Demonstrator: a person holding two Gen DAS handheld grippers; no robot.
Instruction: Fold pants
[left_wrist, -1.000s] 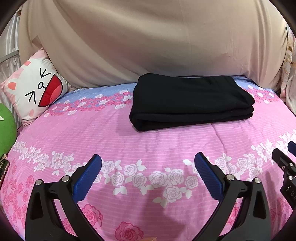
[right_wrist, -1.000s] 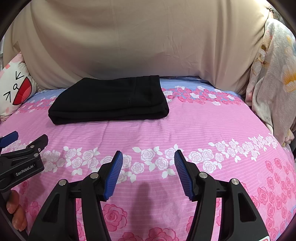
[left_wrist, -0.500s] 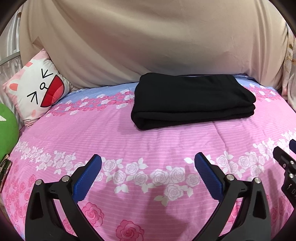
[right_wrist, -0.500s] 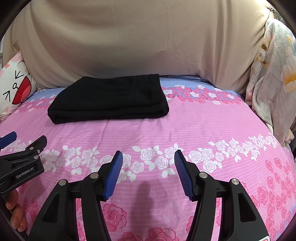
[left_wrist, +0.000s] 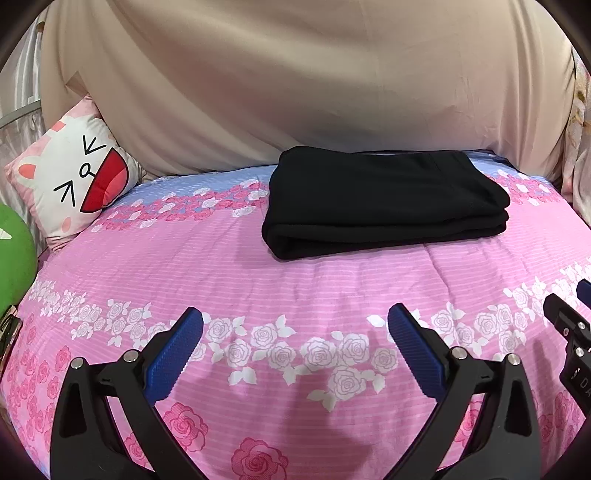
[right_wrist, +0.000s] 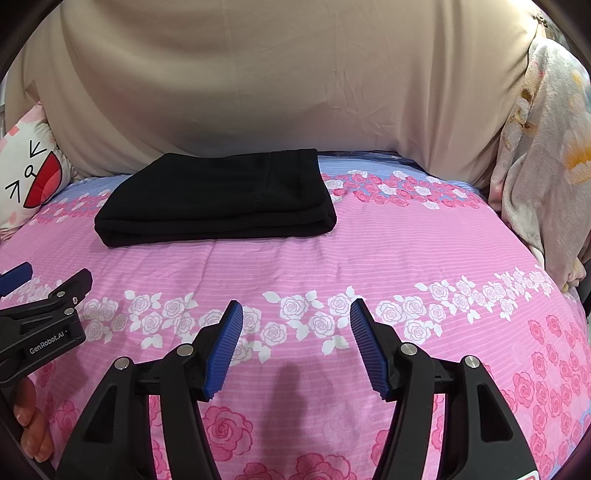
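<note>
Left gripper (right_wrist: 44, 291) reads "GenRobot.AI"; black pants (right_wrist: 218, 199) folded.

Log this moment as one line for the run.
black pants: folded on bedspread | left gripper: open, empty | right gripper: open, empty

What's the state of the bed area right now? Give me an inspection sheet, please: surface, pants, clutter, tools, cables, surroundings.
Surface: pink rose bedsheet, lightly creased, with a blue band at the far edge.
Job's things: black pants folded into a flat stack at the far side of the bed.
Clutter: cat pillow at far left; green cushion at the left edge.
Grippers: left tool open and empty; right tool open and empty; both short of the pants.
Cables: nothing seen.
Surroundings: beige drape behind the bed; floral blanket at right.
</note>
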